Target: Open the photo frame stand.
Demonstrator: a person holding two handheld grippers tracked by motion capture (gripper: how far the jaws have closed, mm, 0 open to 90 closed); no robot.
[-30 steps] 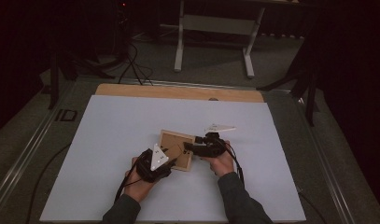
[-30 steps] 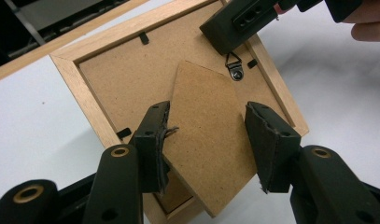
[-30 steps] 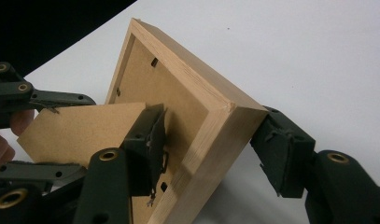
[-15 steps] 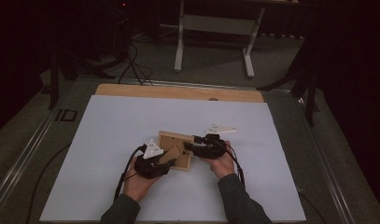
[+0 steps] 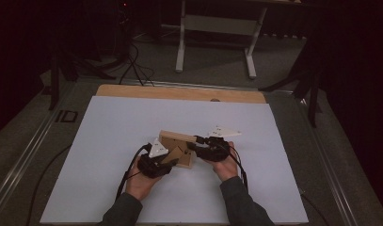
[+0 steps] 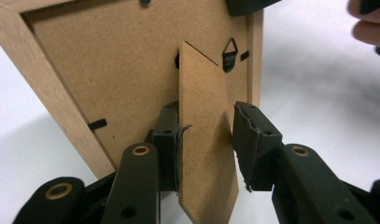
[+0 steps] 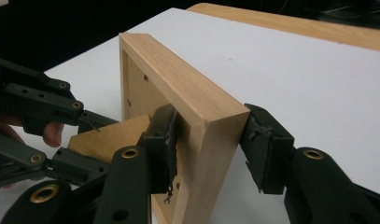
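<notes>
A wooden picture frame (image 5: 176, 148) lies back side up near the centre of the white table surface (image 5: 114, 127). The left gripper (image 5: 171, 160) meets its near left edge at the stand flap. The right gripper (image 5: 195, 142) meets its right edge. Both hands are low.

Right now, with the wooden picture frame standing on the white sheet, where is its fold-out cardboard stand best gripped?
Probably across its two flat faces near the free lower end, coming from behind the picture frame. The stand is a thin flap projecting edge-on from the backing, and the left gripper has a jaw on each face, the right-hand one not yet touching.
</notes>
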